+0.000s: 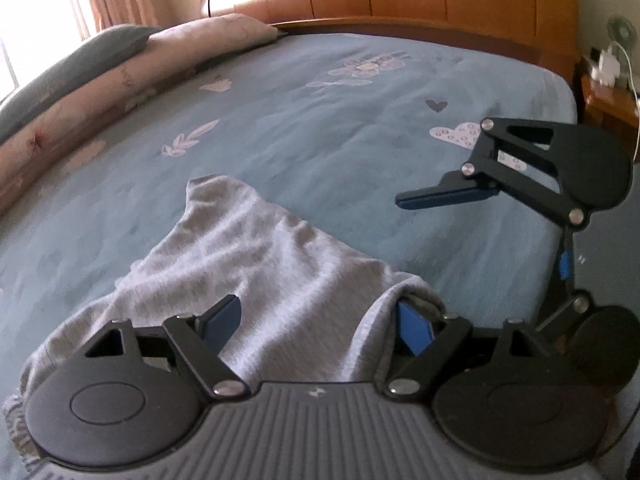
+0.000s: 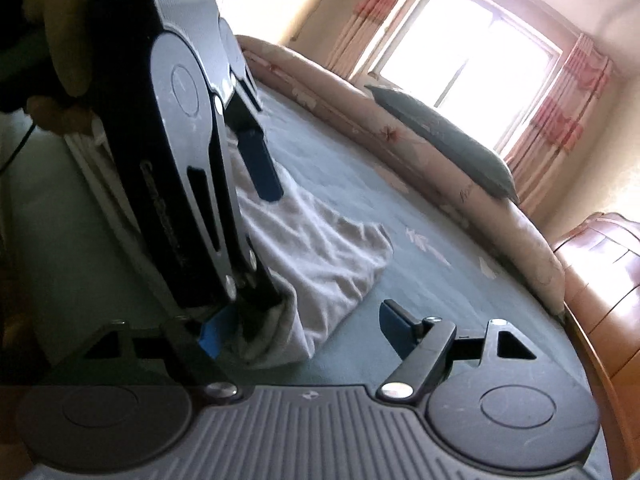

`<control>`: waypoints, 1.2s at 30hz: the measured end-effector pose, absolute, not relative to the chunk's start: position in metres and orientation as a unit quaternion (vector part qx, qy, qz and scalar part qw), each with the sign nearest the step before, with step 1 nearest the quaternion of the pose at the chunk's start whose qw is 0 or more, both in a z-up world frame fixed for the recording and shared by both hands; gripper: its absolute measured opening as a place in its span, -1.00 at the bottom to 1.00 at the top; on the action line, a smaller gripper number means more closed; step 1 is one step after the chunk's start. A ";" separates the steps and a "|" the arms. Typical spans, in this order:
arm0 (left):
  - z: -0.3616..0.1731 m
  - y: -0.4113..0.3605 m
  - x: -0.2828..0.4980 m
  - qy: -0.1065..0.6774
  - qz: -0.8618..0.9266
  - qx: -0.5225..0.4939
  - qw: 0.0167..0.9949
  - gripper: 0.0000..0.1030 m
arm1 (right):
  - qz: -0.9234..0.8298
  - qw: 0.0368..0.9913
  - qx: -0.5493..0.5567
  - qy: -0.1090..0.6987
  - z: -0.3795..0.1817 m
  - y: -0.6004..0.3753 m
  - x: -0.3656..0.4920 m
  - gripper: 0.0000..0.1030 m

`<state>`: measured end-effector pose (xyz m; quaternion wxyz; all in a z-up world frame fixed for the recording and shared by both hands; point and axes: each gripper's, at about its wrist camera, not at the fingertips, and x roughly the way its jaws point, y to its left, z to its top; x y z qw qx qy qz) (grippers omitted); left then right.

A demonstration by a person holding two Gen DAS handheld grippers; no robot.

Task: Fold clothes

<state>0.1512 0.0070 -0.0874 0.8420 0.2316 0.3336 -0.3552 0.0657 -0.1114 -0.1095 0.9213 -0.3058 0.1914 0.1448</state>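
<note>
The left gripper stands with jaws wide, a fold of the grey garment draped over its right finger and unpinched. The right gripper, also wide, holds nothing. The garment lies crumpled on the blue bedsheet; lettering on the left gripper's side is too blurred to read.

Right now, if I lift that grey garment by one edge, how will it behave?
The grey garment lies wrinkled and slumped on the blue bedspread, so it is probably floppy and light. It would likely drape and bunch rather than hold shape.
</note>
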 end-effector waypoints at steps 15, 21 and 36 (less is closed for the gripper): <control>-0.081 0.017 0.159 0.365 -0.377 0.171 0.834 0.64 | 0.155 0.890 -0.353 0.245 -0.121 -0.112 0.067 0.61; -0.042 0.040 0.149 0.323 -0.385 0.133 0.854 0.81 | 0.130 0.902 -0.347 0.222 -0.119 -0.096 0.075 0.61; -0.096 0.074 0.163 0.376 -0.262 0.196 0.867 0.82 | 0.109 0.901 -0.340 0.246 -0.103 -0.118 0.059 0.63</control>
